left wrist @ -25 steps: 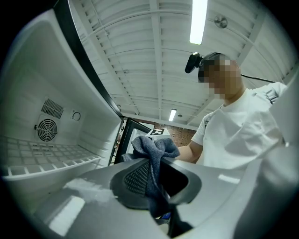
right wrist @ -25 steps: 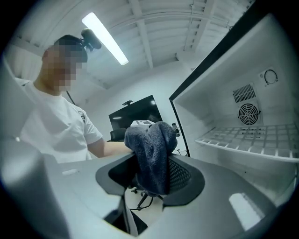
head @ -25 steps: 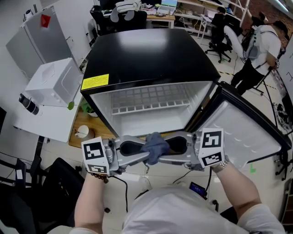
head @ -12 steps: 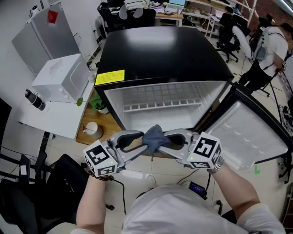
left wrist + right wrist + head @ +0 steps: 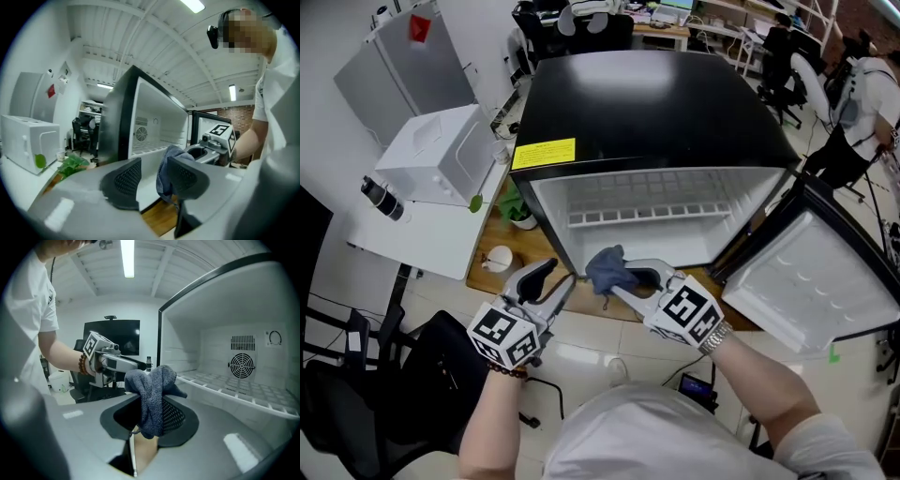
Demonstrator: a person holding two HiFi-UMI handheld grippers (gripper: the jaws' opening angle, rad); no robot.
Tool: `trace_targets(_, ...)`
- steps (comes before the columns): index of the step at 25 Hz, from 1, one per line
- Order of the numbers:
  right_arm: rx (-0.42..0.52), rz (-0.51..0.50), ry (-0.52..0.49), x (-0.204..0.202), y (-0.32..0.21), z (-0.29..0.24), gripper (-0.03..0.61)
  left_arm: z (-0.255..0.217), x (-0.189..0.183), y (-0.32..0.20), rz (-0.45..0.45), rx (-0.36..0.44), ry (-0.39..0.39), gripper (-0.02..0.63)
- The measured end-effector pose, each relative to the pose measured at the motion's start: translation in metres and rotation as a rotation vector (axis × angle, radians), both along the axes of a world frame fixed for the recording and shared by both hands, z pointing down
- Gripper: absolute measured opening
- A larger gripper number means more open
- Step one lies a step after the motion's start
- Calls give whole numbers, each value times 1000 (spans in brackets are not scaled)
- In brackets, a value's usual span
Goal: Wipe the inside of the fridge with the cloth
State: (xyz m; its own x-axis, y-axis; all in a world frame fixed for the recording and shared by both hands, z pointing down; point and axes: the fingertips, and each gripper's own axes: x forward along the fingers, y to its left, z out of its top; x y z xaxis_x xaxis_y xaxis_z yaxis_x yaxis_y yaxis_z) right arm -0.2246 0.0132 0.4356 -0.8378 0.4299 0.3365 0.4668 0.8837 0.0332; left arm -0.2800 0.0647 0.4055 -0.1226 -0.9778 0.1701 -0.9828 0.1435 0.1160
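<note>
**Cloth (image 5: 606, 267) clamped in my right tongs (image 5: 617, 281) at the mouth of the open fridge (image 5: 656, 103)**

The cloth is a soft grey-blue knit, bunched into a lump. It hangs just in front of the opening, and my right tongs' jaws have just been closing on it. My left tongs (image 5: 558, 277) have just been opening. Their dotted pads stand apart beside the cloth, with nothing pressed between them. To wipe well, I judge I should lead with the loose bulge and press it flat on the smooth white walls. I should go lightly over the wire shelf (image 5: 647, 214), where the knit could snag.
</note>
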Motion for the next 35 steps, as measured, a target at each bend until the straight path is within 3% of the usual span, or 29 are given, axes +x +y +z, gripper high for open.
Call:
trace_targets(5,-3,31,6,-28,4,22,97,12,-28,6,-152,-16,-9,186)
trace_targets(12,-3,67,16,-69,7,54,97,28,-49,-3,-258,-57,-20,186)
trace_targets(22,31,128,-15,-108,-1,75,91,39,-56,-11,-265,-81,-26,179)
trace_targets(35,6,298,-37,-140,-30,90,87,41,-54,-18,-277,-74,-28,165)
